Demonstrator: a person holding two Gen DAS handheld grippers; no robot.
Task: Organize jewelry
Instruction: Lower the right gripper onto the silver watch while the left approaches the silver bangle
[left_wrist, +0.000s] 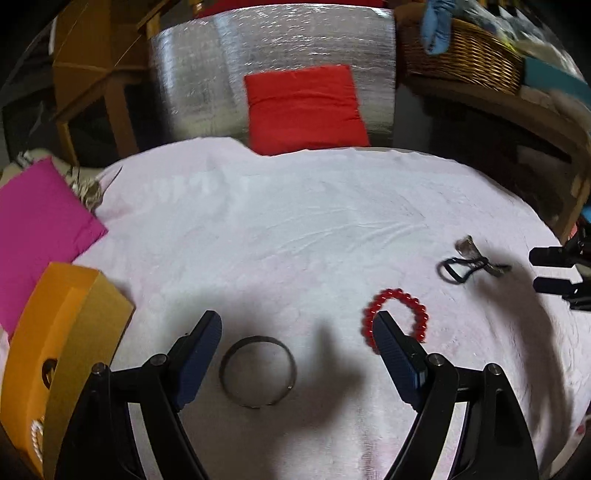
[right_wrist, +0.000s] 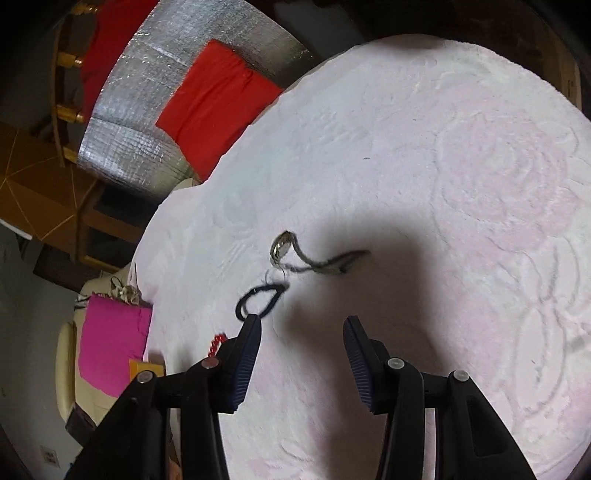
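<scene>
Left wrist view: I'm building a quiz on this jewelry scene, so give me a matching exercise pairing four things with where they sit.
Things:
1. metal bangle
2. red bead bracelet
3. wristwatch
4. orange box

Places:
A. at the cloth's left edge, beside the magenta cushion
B. partly behind the left gripper's right finger
C. between the left gripper's open fingers
D. far right, near the right gripper

Pairs: 1-C, 2-B, 3-D, 4-A
</scene>
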